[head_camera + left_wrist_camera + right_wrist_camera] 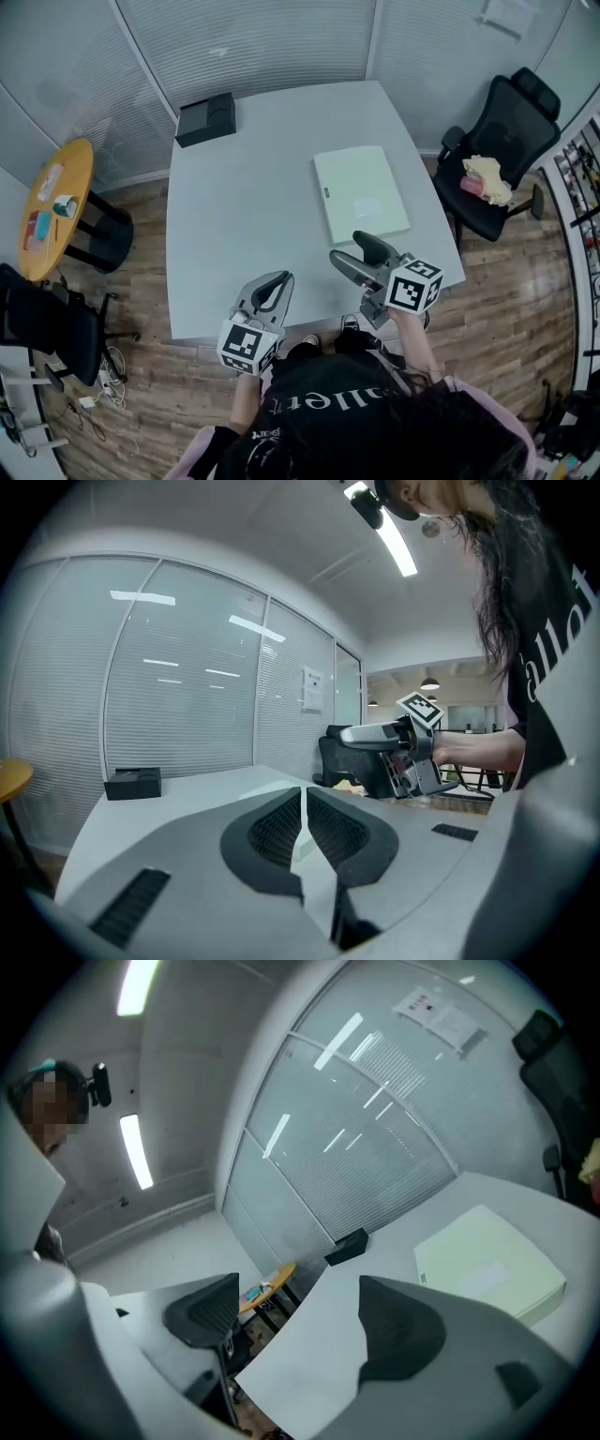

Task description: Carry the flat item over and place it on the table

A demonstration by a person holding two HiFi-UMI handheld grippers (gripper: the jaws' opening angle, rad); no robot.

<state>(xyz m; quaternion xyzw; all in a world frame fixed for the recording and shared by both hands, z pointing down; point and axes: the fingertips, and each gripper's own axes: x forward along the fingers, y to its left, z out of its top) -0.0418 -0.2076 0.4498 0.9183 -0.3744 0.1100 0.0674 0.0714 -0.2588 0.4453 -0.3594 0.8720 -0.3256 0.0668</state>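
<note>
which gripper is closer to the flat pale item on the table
Right. The right gripper hovers open at the flat item's near edge. The left gripper, shut, is farther back and to the left, by the table's near edge.

Pale green flat item on a light grey worktop, with a black box at eleven o'clock. The left hand-held gripper and right hand-held gripper are grey and black-padded, and their cubes carry black-and-white square markers. Orange side table at nine o'clock.
</note>
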